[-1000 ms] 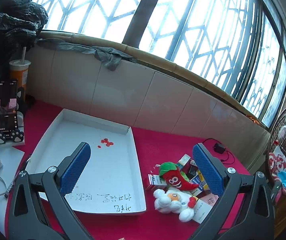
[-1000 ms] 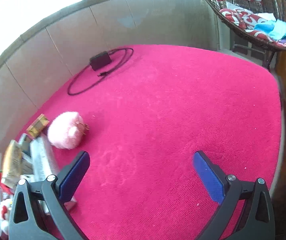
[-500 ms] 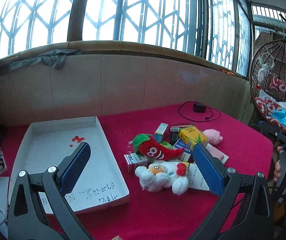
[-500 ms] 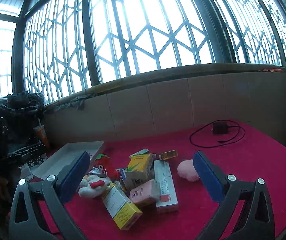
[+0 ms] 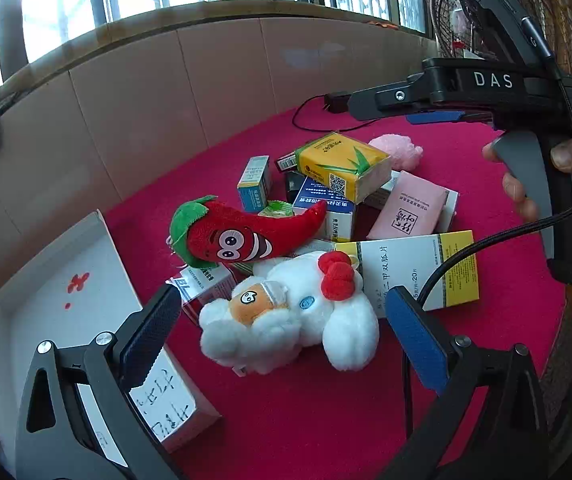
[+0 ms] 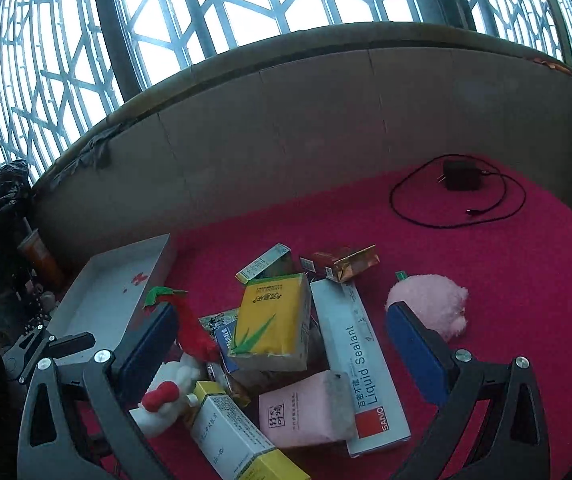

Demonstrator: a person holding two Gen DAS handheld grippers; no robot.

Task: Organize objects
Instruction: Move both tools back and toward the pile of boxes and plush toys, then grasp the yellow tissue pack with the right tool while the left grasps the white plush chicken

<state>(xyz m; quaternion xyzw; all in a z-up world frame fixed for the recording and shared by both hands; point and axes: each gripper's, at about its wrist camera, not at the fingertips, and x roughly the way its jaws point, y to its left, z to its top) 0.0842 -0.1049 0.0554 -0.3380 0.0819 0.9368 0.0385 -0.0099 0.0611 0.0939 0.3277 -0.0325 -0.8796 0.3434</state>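
Item: mixed heap for sorting, mid-counter, just right of the white tray.
Contents: white plush toy at the front; red chili plush lying across the small boxes behind it; yellow tissue pack perched on top; pink packet; yellow-and-white medicine box; long sealant box; pink fluffy toy at the far edge, slightly apart.
Tools: left hand-held gripper spread wide, empty, framing the white plush. Right hand-held gripper likewise spread and empty above the boxes.
Risks, as judged: the heap is interlocked, so lifting a lower piece could topple the tissue pack or drag the chili along; soft plush may squash and slip from a shallow pinch; the two tools work close together and could collide; a trailing cable crosses the medicine box and may snag.
Surface: red carpet-like cover.
Room: tiled low wall, lattice windows, black charger and cord at the back.
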